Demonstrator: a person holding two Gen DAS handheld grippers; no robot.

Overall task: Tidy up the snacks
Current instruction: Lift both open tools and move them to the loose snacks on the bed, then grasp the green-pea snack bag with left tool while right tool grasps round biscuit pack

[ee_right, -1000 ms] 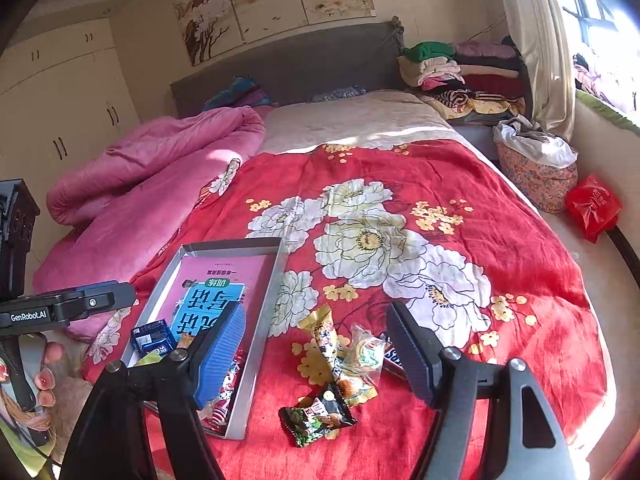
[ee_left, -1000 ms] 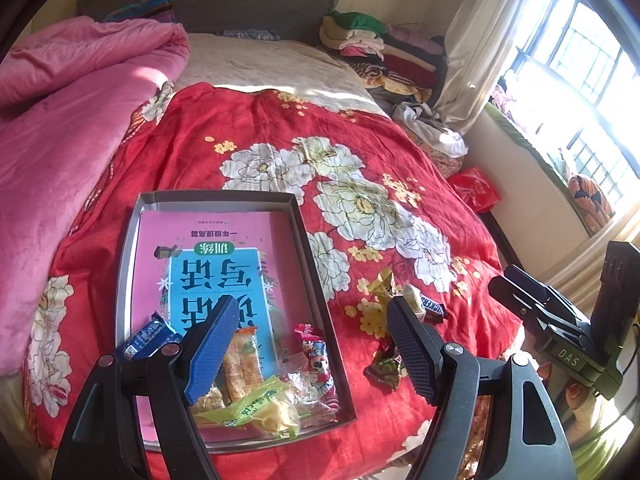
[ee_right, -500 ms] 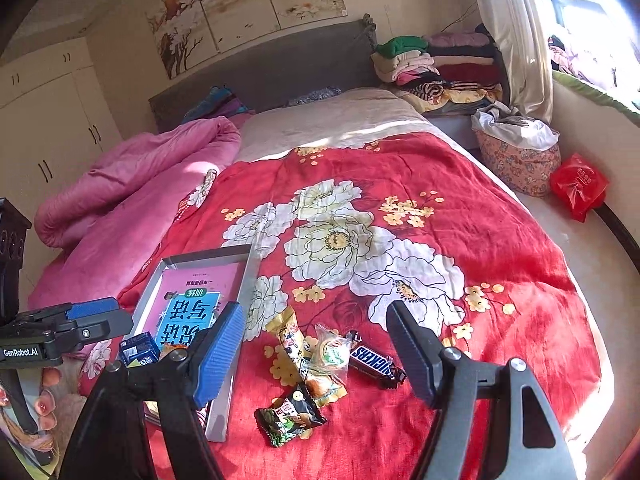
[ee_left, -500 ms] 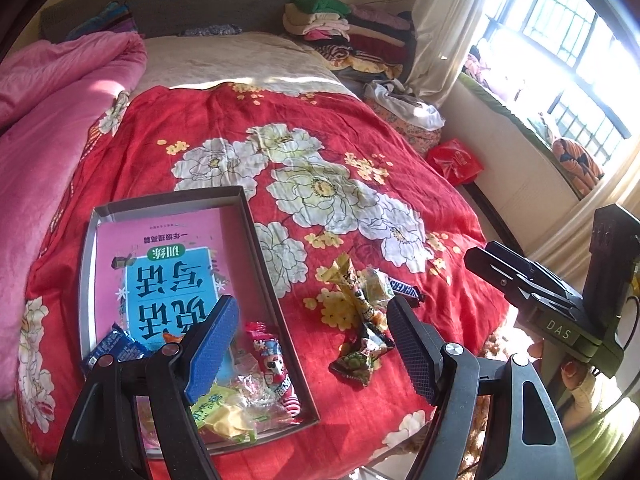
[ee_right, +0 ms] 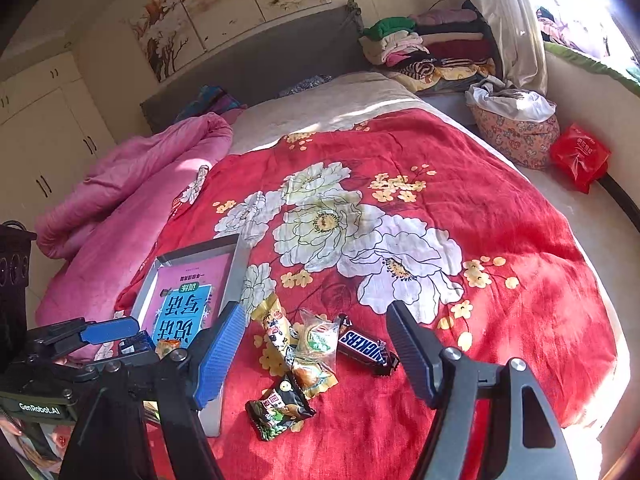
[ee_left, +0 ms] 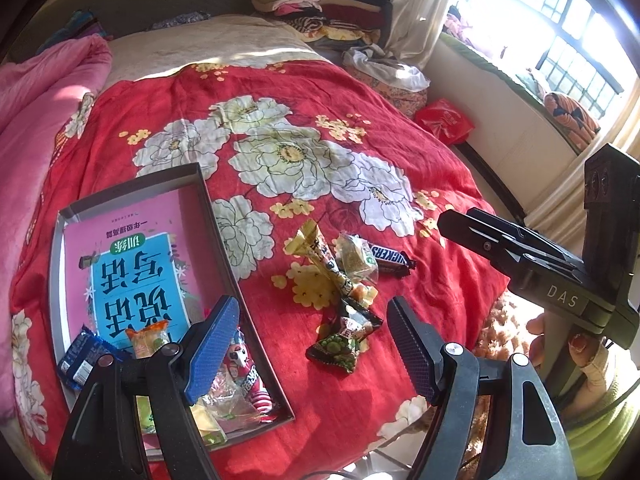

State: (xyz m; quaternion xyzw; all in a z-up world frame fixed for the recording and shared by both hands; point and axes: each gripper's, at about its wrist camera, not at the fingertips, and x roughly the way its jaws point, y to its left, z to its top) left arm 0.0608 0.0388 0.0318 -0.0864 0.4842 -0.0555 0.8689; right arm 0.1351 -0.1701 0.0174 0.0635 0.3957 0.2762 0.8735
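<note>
Since a second ago the view has been swung off the box (ee_left: pixel 224 240) toward the loose snack pile (ee_left: pixel 340 276) on the bed. Both sets of jaws are held apart and empty. The dark green packet (ee_left: pixel 344 340) is found just ahead of the left gripper (ee_left: pixel 312 344), nearer to it than to the right gripper (ee_right: pixel 316 344).

Harsh sunlight pours through the barred glass window (ee_left: pixel 576 36), overexposing it; fisheye edges curve, corners darken.
</note>
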